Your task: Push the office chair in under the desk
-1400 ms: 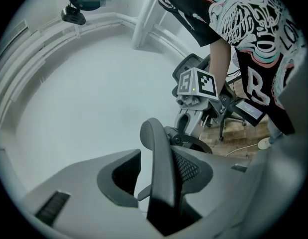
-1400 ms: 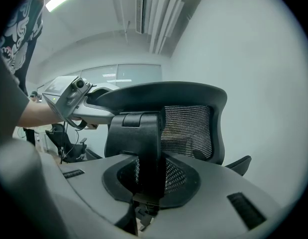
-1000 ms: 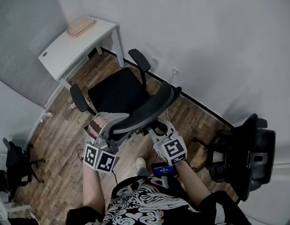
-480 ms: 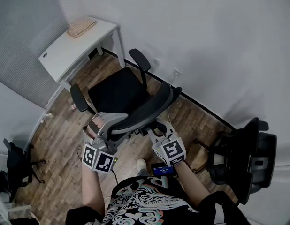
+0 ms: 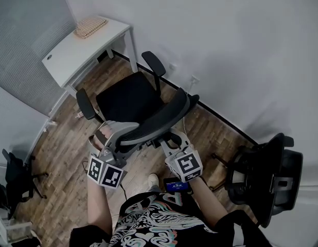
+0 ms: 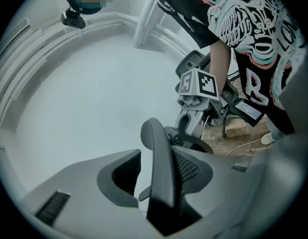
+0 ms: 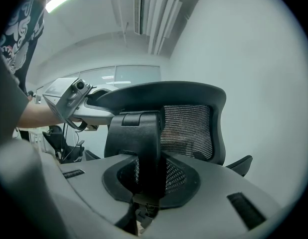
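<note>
The office chair (image 5: pixel 129 99) has a black seat and a curved mesh backrest (image 5: pixel 158 121). It stands on the wood floor with its seat turned toward the white desk (image 5: pixel 71 55) at the upper left, a short way off from it. My left gripper (image 5: pixel 113 139) is shut on the backrest's left edge (image 6: pixel 161 173), and my right gripper (image 5: pixel 172 141) is shut on the rear frame of the backrest (image 7: pixel 141 148). In the left gripper view the right gripper's marker cube (image 6: pixel 198 83) shows beyond the backrest. The left gripper (image 7: pixel 69 101) shows at the left of the right gripper view.
A wicker basket (image 5: pixel 90 27) sits on the desk. A second black chair (image 5: pixel 269 171) stands at the right by the wall, and a small dark chair (image 5: pixel 15 175) at the lower left. A grey partition (image 5: pixel 22 50) lines the left side. A cable (image 5: pixel 186 122) lies on the floor.
The chair and both grippers have shifted slightly toward the desk. Both grips look the same.
</note>
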`<action>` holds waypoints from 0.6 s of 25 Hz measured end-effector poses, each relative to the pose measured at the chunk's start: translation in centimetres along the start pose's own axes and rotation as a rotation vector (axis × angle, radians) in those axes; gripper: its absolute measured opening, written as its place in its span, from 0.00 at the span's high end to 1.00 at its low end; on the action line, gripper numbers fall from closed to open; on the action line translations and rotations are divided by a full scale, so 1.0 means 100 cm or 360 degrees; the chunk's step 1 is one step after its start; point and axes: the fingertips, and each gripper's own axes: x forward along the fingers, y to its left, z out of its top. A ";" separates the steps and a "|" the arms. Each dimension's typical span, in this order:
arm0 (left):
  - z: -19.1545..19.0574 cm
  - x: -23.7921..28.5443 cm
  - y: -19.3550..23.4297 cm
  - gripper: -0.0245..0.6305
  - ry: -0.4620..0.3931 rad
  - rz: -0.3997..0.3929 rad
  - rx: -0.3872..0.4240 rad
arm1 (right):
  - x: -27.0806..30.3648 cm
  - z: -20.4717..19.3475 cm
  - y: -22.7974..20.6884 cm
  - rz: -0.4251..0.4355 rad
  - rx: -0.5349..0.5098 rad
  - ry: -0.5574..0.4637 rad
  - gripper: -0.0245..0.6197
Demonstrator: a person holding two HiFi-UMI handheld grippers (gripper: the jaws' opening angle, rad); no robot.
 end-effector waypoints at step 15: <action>-0.009 0.005 0.010 0.66 -0.0016 0.0001 0.0005 | 0.013 0.003 -0.006 -0.0012 -0.0001 -0.0002 0.87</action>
